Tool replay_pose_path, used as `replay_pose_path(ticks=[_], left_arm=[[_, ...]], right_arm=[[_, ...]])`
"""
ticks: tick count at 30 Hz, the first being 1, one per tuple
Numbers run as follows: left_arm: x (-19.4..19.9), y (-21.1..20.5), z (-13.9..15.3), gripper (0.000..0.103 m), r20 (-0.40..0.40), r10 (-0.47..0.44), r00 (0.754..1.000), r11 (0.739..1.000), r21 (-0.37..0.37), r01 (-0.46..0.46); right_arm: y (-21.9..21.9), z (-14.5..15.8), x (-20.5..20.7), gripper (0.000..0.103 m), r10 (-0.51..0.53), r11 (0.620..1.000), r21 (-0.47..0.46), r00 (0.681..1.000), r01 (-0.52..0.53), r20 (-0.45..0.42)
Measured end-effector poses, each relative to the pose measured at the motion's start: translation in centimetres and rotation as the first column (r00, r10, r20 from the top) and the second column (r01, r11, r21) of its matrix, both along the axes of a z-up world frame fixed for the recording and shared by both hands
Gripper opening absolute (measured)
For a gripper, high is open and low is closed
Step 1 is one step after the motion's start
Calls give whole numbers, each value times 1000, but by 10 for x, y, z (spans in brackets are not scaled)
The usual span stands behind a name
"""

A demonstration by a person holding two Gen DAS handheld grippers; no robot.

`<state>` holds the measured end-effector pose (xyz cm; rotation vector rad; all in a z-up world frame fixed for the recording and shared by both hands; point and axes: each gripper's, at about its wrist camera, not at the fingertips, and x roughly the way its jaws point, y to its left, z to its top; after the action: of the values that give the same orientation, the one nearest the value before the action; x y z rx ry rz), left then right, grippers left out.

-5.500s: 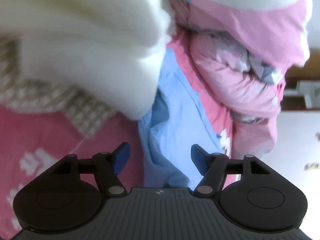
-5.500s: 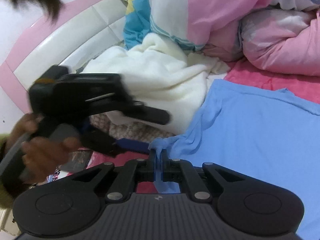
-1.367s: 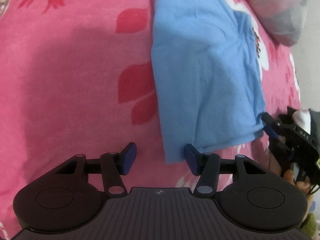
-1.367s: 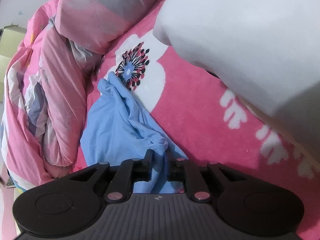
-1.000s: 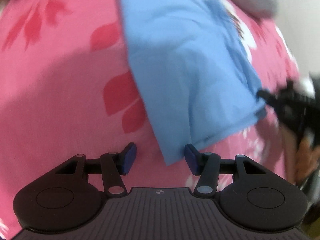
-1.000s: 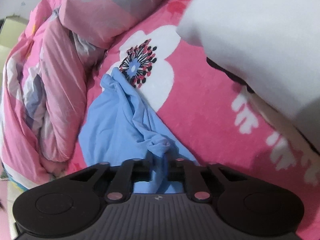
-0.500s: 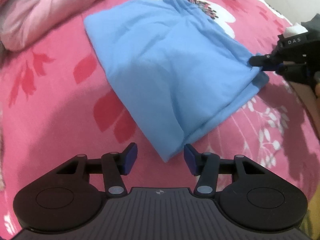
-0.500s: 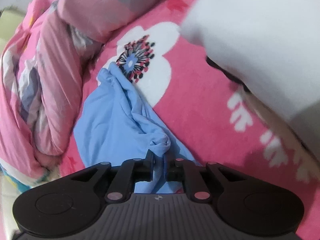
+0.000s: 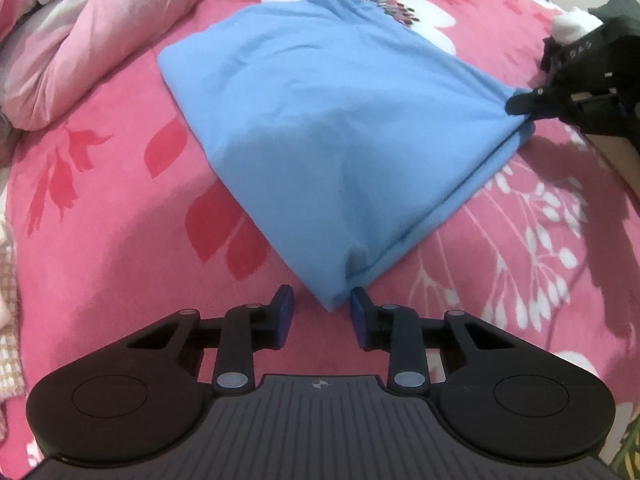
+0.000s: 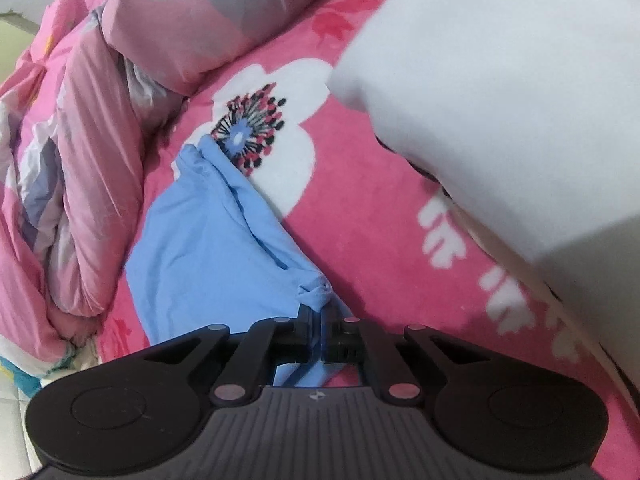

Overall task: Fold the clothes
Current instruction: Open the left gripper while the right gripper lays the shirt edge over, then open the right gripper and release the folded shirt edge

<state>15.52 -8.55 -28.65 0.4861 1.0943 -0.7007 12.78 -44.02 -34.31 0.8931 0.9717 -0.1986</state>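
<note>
On the pink flowered bedspread [image 9: 120, 208] a blue garment [image 9: 328, 128] lies folded flat, its nearest corner reaching down between the blue pads of the left gripper [image 9: 320, 312]. Those jaws are closing, with the corner in the gap but not yet pressed, and bedspread shows on either side of the cloth tip. At the garment's far right corner the right gripper [image 9: 520, 102] pinches the cloth, its jaws pressed together on a bunched fold; in its own view the right gripper [image 10: 322, 330] shows blue fabric squeezed between the fingers and puckered just above them. A hand behind that gripper is cut off at the picture's right edge and mostly hidden. A large white blurred shape [image 10: 500, 92] fills the upper right of the right wrist view, too close to make out. A rumpled pink quilt [image 9: 68, 48] lies heaped along the bedspread's far left edge, beside the garment. Pale floor tiles [image 10: 16, 412] show at the lower left past the bed.
</note>
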Motion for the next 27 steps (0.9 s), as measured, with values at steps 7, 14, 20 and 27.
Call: replay_pose_path(ticks=[7, 14, 20, 27], left_arm=[[0, 1, 1, 32, 6, -12, 1000, 1000, -14, 12], [5, 6, 6, 34, -47, -3, 999, 997, -80, 0], [9, 14, 9, 37, -115, 12, 993, 993, -112, -25], [47, 36, 11, 37, -296, 235, 926, 926, -221, -306]], right_arm=[[10, 16, 5, 1, 58, 989, -138, 998, -57, 1], [13, 22, 7, 1, 76, 983, -166, 997, -77, -18], [13, 16, 8, 1, 96, 976, -193, 994, -104, -53], [15, 16, 8, 1, 105, 973, -199, 993, -115, -62]])
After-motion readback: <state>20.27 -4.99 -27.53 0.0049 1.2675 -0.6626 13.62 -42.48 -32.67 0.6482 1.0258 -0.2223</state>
